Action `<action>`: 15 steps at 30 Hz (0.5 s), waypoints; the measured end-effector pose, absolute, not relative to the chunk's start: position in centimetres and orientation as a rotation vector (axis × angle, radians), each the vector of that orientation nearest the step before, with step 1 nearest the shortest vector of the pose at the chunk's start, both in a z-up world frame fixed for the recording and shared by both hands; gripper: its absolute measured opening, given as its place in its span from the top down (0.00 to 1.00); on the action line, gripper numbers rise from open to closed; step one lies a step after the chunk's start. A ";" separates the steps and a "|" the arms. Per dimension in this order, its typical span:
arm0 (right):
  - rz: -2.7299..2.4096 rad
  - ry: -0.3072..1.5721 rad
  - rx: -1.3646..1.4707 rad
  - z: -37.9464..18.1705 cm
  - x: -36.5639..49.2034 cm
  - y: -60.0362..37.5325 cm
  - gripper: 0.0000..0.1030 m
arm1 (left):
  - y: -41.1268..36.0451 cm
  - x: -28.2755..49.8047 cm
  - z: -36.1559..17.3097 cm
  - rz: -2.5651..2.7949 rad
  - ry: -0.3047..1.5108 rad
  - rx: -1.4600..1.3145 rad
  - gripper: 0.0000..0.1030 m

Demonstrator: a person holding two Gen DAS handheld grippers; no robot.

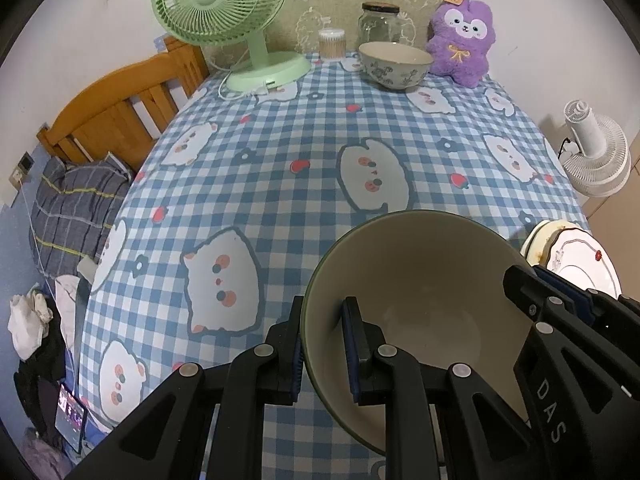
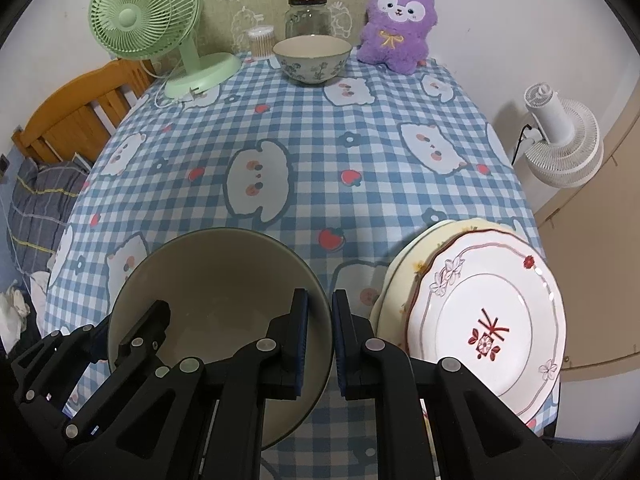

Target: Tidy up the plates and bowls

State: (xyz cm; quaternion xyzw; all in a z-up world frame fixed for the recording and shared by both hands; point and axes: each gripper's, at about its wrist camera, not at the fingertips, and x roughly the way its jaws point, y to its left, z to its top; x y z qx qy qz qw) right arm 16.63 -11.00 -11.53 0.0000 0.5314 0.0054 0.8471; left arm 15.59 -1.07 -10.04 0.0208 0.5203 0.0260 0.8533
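A large bowl [image 1: 420, 300], dark green outside and beige inside, is near the table's front edge. My left gripper [image 1: 324, 356] is shut on its left rim, one pad inside and one outside. My right gripper [image 2: 320, 340] is shut on the right rim of the same bowl [image 2: 208, 280]. A stack of plates [image 2: 480, 320] lies right of the bowl, topped by a white plate with red flowers; its edge [image 1: 580, 264] shows in the left wrist view. A floral bowl [image 2: 312, 60] stands at the table's far side. I cannot tell whether the held bowl touches the cloth.
On the blue checked tablecloth [image 2: 320, 152] at the back stand a green fan [image 2: 152, 20], a glass jar [image 2: 308, 16], a cotton swab tub [image 2: 262, 42] and a purple plush toy [image 2: 400, 20]. A wooden bed frame [image 1: 120, 108] is left, a white fan [image 2: 560, 140] right.
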 end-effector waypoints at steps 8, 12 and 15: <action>0.003 1.120 -0.004 -11.9 16.7 -11.0 0.85 | -1.1 15.7 -10.6 0.052 1.101 0.040 0.85; 0.000 1.122 -0.001 -12.0 16.8 -11.1 0.85 | -1.0 15.7 -10.6 0.053 1.101 0.044 0.85; -0.001 1.141 0.001 -12.2 16.9 -11.1 0.84 | -1.0 15.7 -10.6 0.053 1.104 0.042 0.85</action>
